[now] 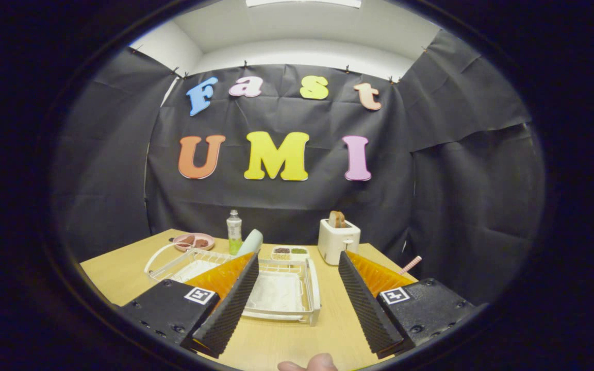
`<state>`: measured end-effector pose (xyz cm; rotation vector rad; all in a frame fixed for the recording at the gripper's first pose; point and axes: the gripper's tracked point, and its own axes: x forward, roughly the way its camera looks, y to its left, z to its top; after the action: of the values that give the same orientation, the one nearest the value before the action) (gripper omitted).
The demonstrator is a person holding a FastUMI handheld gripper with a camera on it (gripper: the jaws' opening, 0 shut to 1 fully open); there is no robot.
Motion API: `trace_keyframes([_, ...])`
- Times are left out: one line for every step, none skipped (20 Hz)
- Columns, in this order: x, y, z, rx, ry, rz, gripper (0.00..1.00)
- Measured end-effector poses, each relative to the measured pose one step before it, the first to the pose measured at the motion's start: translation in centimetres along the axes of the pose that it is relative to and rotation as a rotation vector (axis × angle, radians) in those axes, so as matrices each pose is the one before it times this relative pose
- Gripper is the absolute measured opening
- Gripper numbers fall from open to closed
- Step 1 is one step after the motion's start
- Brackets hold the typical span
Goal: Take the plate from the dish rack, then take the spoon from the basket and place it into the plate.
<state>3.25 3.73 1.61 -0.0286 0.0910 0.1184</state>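
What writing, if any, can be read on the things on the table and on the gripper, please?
No words can be read.
Bottle: label too small to read.
Toaster: no writing visible.
Square markers on the gripper: a coded pattern, not a readable word.
The fingers stand open, with the rack just ahead of them.

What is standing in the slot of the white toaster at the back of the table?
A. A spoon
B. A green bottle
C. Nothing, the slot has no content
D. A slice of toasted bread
D: a brown slice of bread sticks up out of the white toaster, which stands on the table beyond the open gripper fingers.
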Motion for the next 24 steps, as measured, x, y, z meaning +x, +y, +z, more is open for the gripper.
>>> trace_keyframes([0.874, 0.415, 0.768, 0.00166, 0.01381, 0.0161, 1.0])
trace_keyframes([0.886, 0.581, 0.653, 0.00161, 0.02032, 0.02104, 1.0])
trace_keyframes([0.86, 0.822, 0.952, 0.00277, 0.01963, 0.02678, 1.0])
trace_keyframes([1.009, 0.88, 0.913, -0.0025, 0.01971, 0.02845, 1.0])
trace_keyframes([0.878, 0.829, 1.003, -0.011, 0.02686, 0.02559, 1.0])
trace_keyframes([0.999, 0.86, 0.773, -0.01499, 0.02368, 0.02593, 1.0])
trace_keyframes([1.1, 0.799, 0.501, -0.02209, 0.04181, 0.0209, 1.0])
trace_keyframes([1.211, 0.718, 0.095, -0.01276, 0.04788, 0.01834, 1.0])
trace_keyframes([1.225, 0.556, -0.076, -0.0037, 0.06076, 0.01423, 1.0])
trace_keyframes([1.377, 0.372, -0.343, 0.00136, 0.06857, 0.00835, 1.0])
trace_keyframes([1.335, 0.303, -0.16, 0.01339, 0.05557, 0.00934, 1.0])
trace_keyframes([1.293, 0.323, -0.292, 0.00879, 0.06368, 0.00719, 1.0])
trace_keyframes([1.26, 0.184, -0.32, 0.01575, 0.05712, 0.00229, 1.0])
trace_keyframes([1.165, 0.082, -0.568, 0.02553, 0.05126, 0.00334, 1.0])
trace_keyframes([1.133, 0.243, -0.357, 0.02505, 0.04927, 0.00514, 1.0])
trace_keyframes([1.229, 0.279, -0.221, 0.01887, 0.03876, 0.0023, 1.0])
trace_keyframes([1.087, -0.144, -0.046, 0.01453, 0.03089, -0.00922, 1.0])
trace_keyframes([1.301, -0.214, -0.27, 0.01783, 0.03292, -0.00712, 1.0])
trace_keyframes([1.085, -0.095, -0.14, 0.02415, 0.03026, -0.00531, 1.0])
trace_keyframes([0.911, -0.124, -0.141, 0.02017, 0.02979, -0.00714, 1.0])
trace_keyframes([0.713, -0.177, -0.101, 0.01836, 0.02658, -0.00948, 1.0])
trace_keyframes([0.494, -0.095, -0.229, 0.01981, 0.02101, -0.00345, 1.0])
trace_keyframes([0.441, -0.176, 0.009, 0.02937, 0.00736, -0.00391, 0.99])
trace_keyframes([0.543, -0.195, -0.049, 0.02709, 0.01509, -0.00302, 0.99])
